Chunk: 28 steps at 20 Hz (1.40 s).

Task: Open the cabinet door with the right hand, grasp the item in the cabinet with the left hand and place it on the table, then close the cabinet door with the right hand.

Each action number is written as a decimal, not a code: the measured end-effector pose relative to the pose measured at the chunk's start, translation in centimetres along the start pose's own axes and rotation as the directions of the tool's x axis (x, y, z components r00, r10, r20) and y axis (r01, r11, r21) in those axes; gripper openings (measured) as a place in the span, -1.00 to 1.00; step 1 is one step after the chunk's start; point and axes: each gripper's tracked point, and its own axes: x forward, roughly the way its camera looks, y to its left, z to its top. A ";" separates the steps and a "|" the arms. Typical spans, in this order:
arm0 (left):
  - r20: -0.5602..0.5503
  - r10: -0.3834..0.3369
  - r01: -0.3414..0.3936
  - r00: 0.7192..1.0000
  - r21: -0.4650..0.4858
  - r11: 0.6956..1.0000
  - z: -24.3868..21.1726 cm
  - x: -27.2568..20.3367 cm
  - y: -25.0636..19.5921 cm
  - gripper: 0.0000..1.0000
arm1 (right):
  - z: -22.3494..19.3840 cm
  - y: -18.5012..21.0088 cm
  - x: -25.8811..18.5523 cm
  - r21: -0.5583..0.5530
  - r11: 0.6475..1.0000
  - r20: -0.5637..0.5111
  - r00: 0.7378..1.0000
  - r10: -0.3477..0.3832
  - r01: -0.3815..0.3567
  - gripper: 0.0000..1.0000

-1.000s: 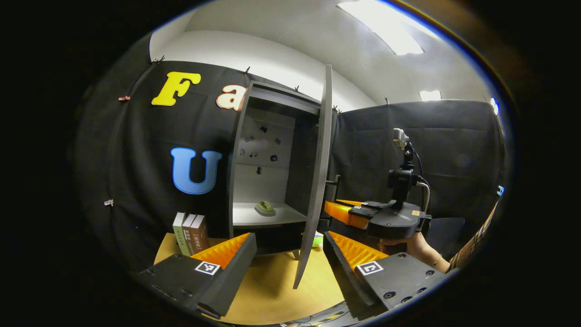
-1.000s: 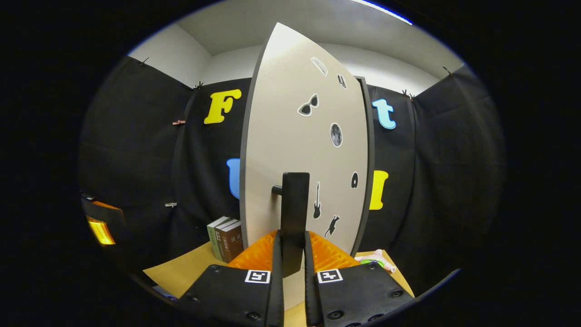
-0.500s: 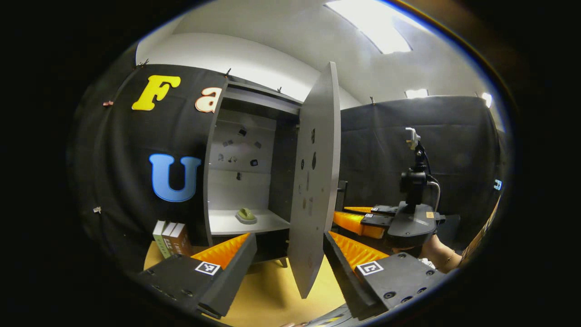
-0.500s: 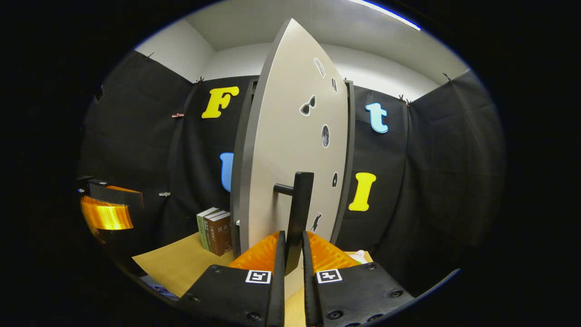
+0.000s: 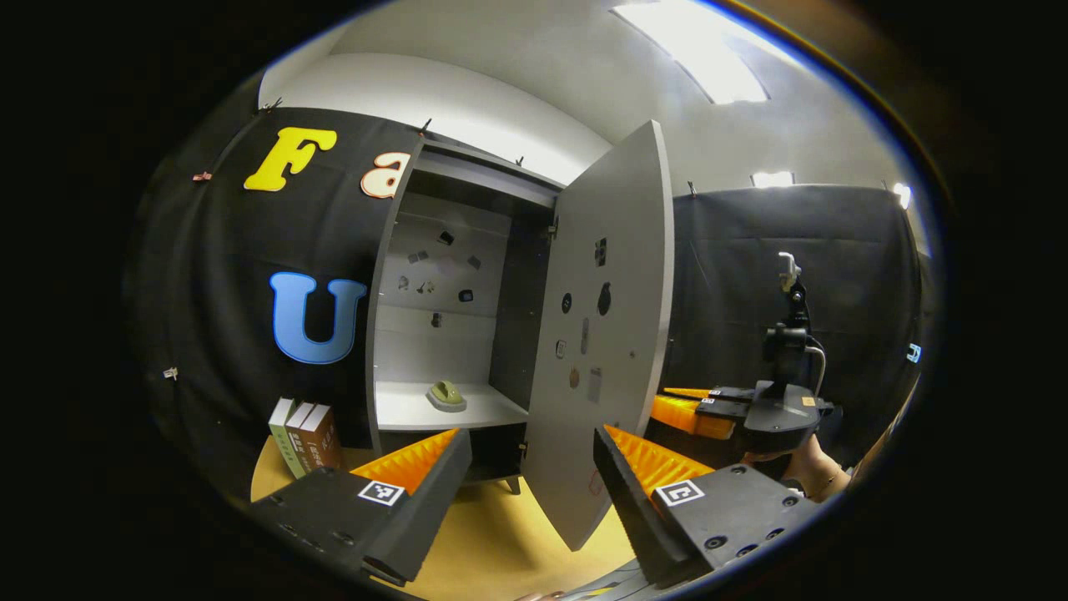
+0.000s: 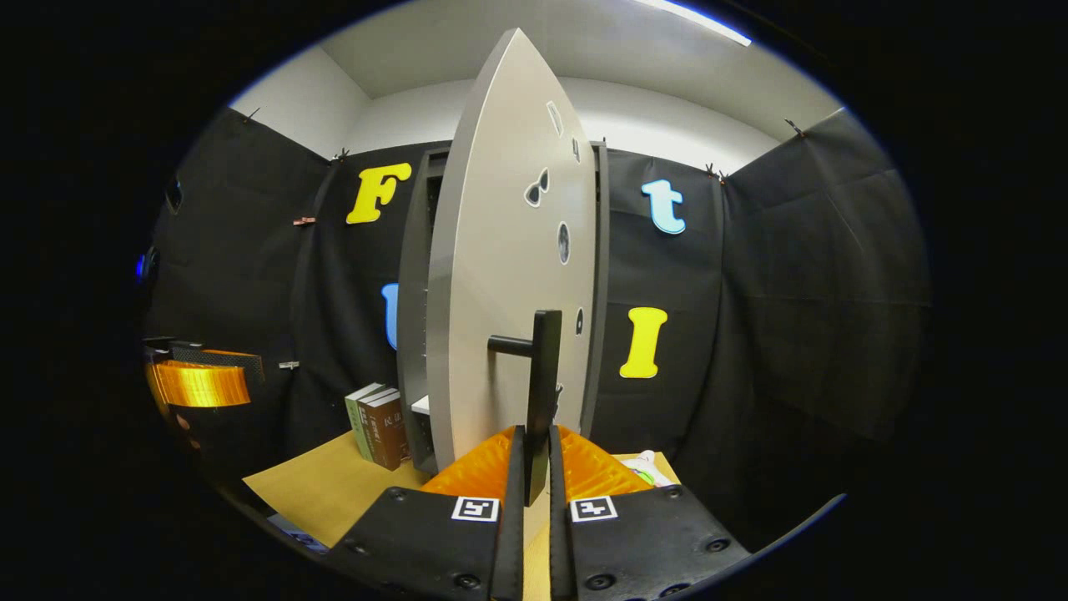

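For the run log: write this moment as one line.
right claw: shut on door handle | cabinet door: open | left claw: open, empty | green item: on shelf

Book (image 6: 385, 431) spines carry print, too small to read; no other legible text.

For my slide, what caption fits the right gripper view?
Right gripper clamped on the cabinet door handle.

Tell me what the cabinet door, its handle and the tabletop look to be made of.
Grey cabinet door: likely laminated board, matte; flat, thin edge, no grain visible.
Black bar handle: probably painted metal or plastic; uniform dark, squared profile.
Yellow-tan tabletop: seemingly wood or laminate, smooth, dull sheen.
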 end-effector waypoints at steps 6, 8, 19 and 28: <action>-0.011 -0.021 0.021 1.000 -0.012 1.000 0.0 3.4 -1.1 0.87 | 0.1 -1.0 0.1 0.040 0.999 0.014 0.999 -0.032 0.032 -0.68; -0.017 -0.029 0.029 0.999 -0.005 1.000 -0.1 4.2 -1.7 0.87 | 0.1 -1.5 0.1 0.047 0.998 0.021 0.999 -0.050 0.049 -0.66; -0.035 -0.078 0.078 0.996 0.003 0.997 -0.7 7.8 -3.2 0.94 | 0.6 -2.5 -0.4 0.061 0.996 0.055 0.996 -0.071 0.067 -0.67; -0.023 -0.064 0.066 0.998 0.073 0.995 0.5 9.9 1.8 0.89 | 1.7 -5.2 -2.0 -0.014 0.965 0.109 0.959 -0.261 0.264 -0.54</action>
